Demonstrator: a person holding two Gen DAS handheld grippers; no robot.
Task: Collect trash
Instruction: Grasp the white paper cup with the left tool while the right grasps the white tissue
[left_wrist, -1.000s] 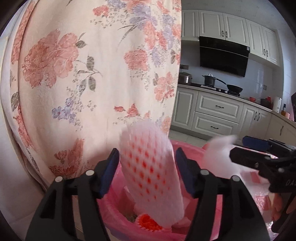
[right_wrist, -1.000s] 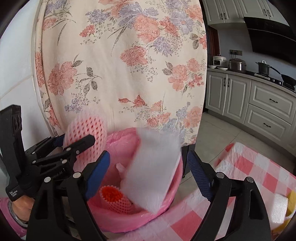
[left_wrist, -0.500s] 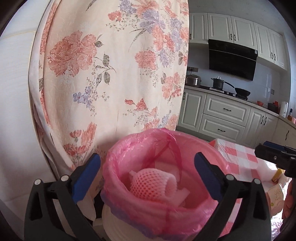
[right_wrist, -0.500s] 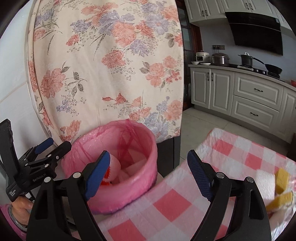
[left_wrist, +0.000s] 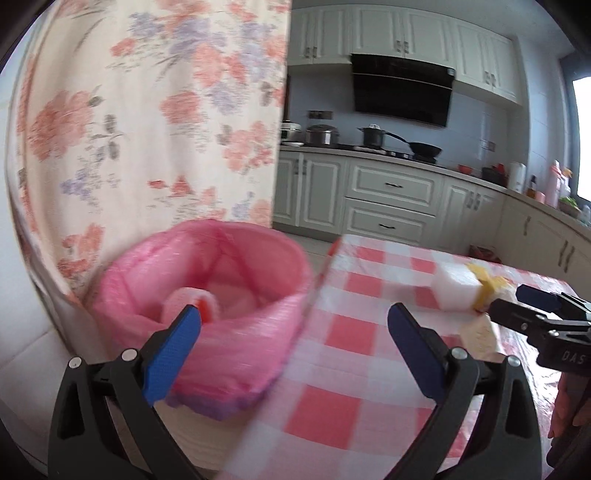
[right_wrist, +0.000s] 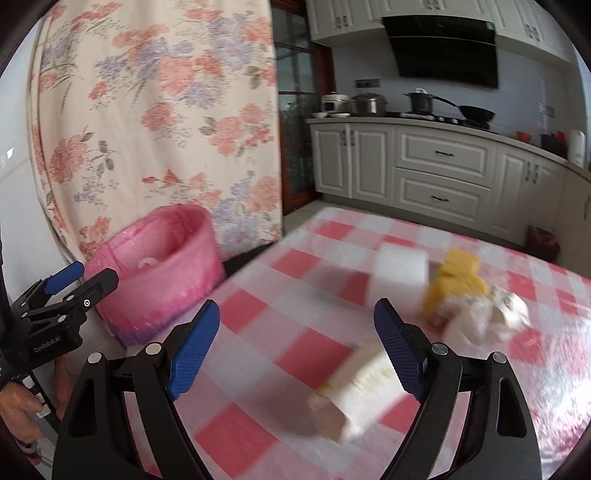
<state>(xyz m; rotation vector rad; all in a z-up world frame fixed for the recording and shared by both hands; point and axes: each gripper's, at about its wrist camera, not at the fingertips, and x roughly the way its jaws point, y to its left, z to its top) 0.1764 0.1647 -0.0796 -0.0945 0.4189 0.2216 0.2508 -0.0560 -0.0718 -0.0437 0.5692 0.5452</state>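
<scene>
A bin lined with a pink bag (left_wrist: 207, 291) stands at the table's left edge, with a pink foam net (left_wrist: 188, 301) lying inside. It also shows in the right wrist view (right_wrist: 162, 273). My left gripper (left_wrist: 293, 349) is open and empty, just in front of the bin. My right gripper (right_wrist: 297, 349) is open and empty above the checked tablecloth (right_wrist: 295, 280). Below it lies a pale wrapper or carton (right_wrist: 354, 391). Ahead are a white foam block (right_wrist: 400, 273), yellow sponge pieces (right_wrist: 452, 282) and crumpled white paper (right_wrist: 484, 317).
A floral cloth (left_wrist: 147, 122) hangs close behind the bin. Kitchen cabinets and a stove (right_wrist: 439, 166) stand across the floor. My right gripper's body (left_wrist: 550, 328) shows at the right of the left wrist view, near the white block (left_wrist: 454, 290).
Both grippers let go of their foam pieces, which dropped into the bin. Both then pulled back and swung right, from over the bin to over the table.
</scene>
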